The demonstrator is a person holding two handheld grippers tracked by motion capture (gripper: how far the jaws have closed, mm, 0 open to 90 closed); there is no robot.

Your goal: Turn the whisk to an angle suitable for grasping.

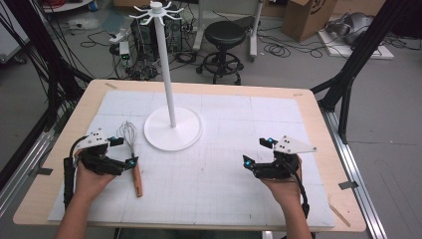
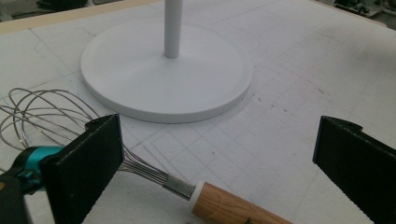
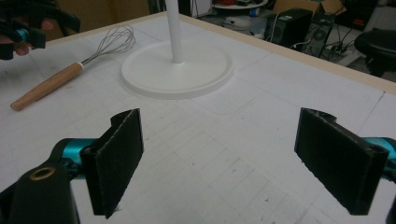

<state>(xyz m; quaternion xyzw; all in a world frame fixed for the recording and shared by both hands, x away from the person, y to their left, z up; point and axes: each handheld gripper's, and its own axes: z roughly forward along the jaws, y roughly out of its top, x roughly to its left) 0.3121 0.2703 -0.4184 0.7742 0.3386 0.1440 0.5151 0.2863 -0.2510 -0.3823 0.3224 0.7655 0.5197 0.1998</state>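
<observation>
A wire whisk (image 1: 129, 131) with a wooden handle (image 1: 137, 180) lies flat on the white mat (image 1: 224, 179), left of the white stand's round base (image 1: 186, 137). My left gripper (image 1: 125, 152) is open and low over the whisk's neck. In the left gripper view the neck's metal collar (image 2: 180, 185) lies between the wide-apart jaws, close to the left one, and the wires (image 2: 42, 109) run behind it. My right gripper (image 1: 258, 151) is open over bare mat at the right, holding nothing. In the right gripper view the whisk (image 3: 109, 42) and stand base (image 3: 205, 77) lie ahead.
The stand's thin pole (image 1: 164, 64) rises from the base to a ring of hooks (image 1: 157, 10). The wooden table edge (image 1: 318, 114) frames the mat. Beyond the table are a black stool (image 1: 225, 37), a cardboard box (image 1: 308, 17), cables and black frame posts (image 1: 348, 84).
</observation>
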